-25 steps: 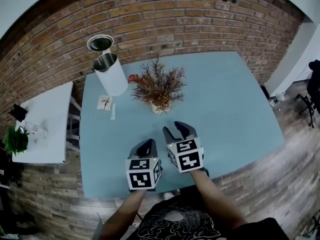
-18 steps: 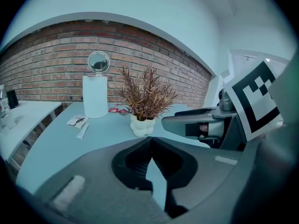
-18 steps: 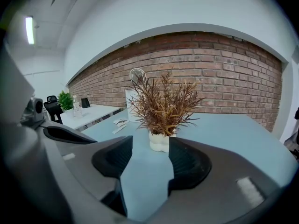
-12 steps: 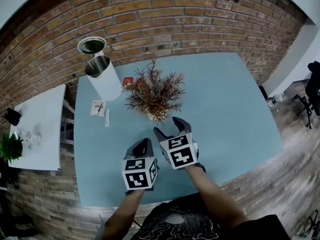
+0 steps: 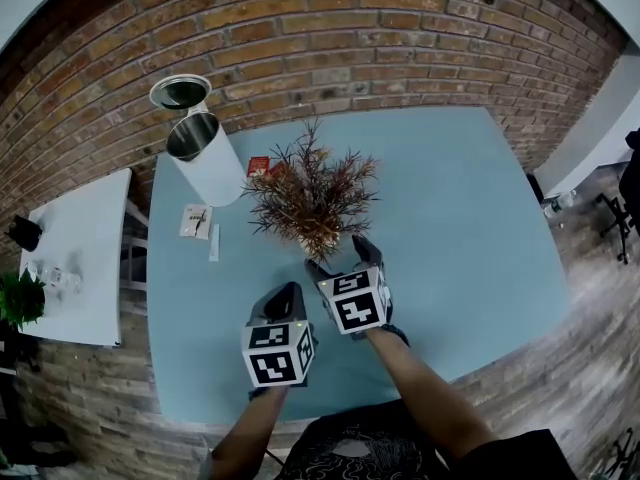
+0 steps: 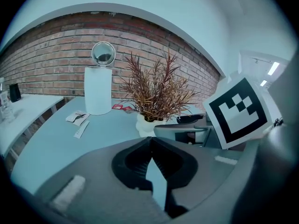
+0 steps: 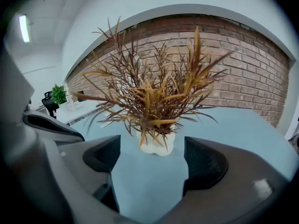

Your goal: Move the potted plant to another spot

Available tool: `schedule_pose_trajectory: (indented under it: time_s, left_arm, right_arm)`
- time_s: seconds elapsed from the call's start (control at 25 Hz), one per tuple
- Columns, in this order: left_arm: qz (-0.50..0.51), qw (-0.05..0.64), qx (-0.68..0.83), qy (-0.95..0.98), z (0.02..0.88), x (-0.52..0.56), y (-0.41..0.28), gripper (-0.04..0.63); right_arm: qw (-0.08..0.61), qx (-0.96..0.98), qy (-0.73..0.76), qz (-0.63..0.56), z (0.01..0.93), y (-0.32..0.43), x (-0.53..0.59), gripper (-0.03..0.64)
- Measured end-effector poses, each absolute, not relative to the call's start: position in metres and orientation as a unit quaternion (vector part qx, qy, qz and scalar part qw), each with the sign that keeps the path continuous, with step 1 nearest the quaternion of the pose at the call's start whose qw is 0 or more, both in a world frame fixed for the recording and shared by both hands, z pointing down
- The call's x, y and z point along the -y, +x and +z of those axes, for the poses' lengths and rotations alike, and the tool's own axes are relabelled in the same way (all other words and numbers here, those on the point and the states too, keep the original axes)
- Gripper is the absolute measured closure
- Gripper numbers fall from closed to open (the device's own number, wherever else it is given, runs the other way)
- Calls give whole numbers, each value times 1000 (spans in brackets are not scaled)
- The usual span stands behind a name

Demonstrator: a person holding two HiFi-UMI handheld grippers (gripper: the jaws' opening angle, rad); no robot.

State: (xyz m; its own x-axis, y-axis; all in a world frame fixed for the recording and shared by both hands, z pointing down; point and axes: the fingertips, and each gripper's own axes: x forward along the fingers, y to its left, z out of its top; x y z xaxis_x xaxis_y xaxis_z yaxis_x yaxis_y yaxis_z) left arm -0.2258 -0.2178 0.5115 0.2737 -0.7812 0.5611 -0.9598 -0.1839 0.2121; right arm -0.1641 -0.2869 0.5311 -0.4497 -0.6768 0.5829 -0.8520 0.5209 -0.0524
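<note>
the potted plant [image 7: 150,99] stands upright on the tabletop [image 5: 450,198], dead ahead of my right claw [image 7: 152,157] and just beyond its tips. its jaws have just been opening and stand wide, with nothing between them. my left claw [image 6: 150,157], closed and empty, hangs farther back.

Right of potted plant [image 5: 312,200]: bare table [image 5: 450,198], wide open passage. Left of potted plant: white bin [image 5: 212,158], paper packets [image 5: 196,221], red wrapper [image 5: 259,165] in way. Above pot: spreading twigs, no clear way down.
</note>
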Motion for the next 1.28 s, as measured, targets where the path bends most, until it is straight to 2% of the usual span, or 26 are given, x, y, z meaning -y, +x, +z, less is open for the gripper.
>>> schedule_pose_trajectory:
  time_s: [0.44, 0.72, 1.08, 1.2, 1.28]
  left_arm:
    - [161, 265, 601, 737, 511, 231, -239, 597]
    - [168, 260, 600, 737, 510, 225, -242, 595]
    - [168, 251, 595, 745, 505, 218, -242, 597]
    - [169, 247, 589, 750, 504, 218, -239, 597]
    - [169, 246, 584, 754, 503, 215, -235, 597]
  right_arm:
    - [229, 834, 469, 179, 551, -174, 320, 164]
    - [241, 825, 477, 183, 570, -182, 332, 133]
    - [243, 822, 481, 182, 577, -191, 343, 137]
    - [249, 821, 484, 171, 579, -189, 346, 175]
    - [250, 822, 483, 168, 580, -189, 345, 176]
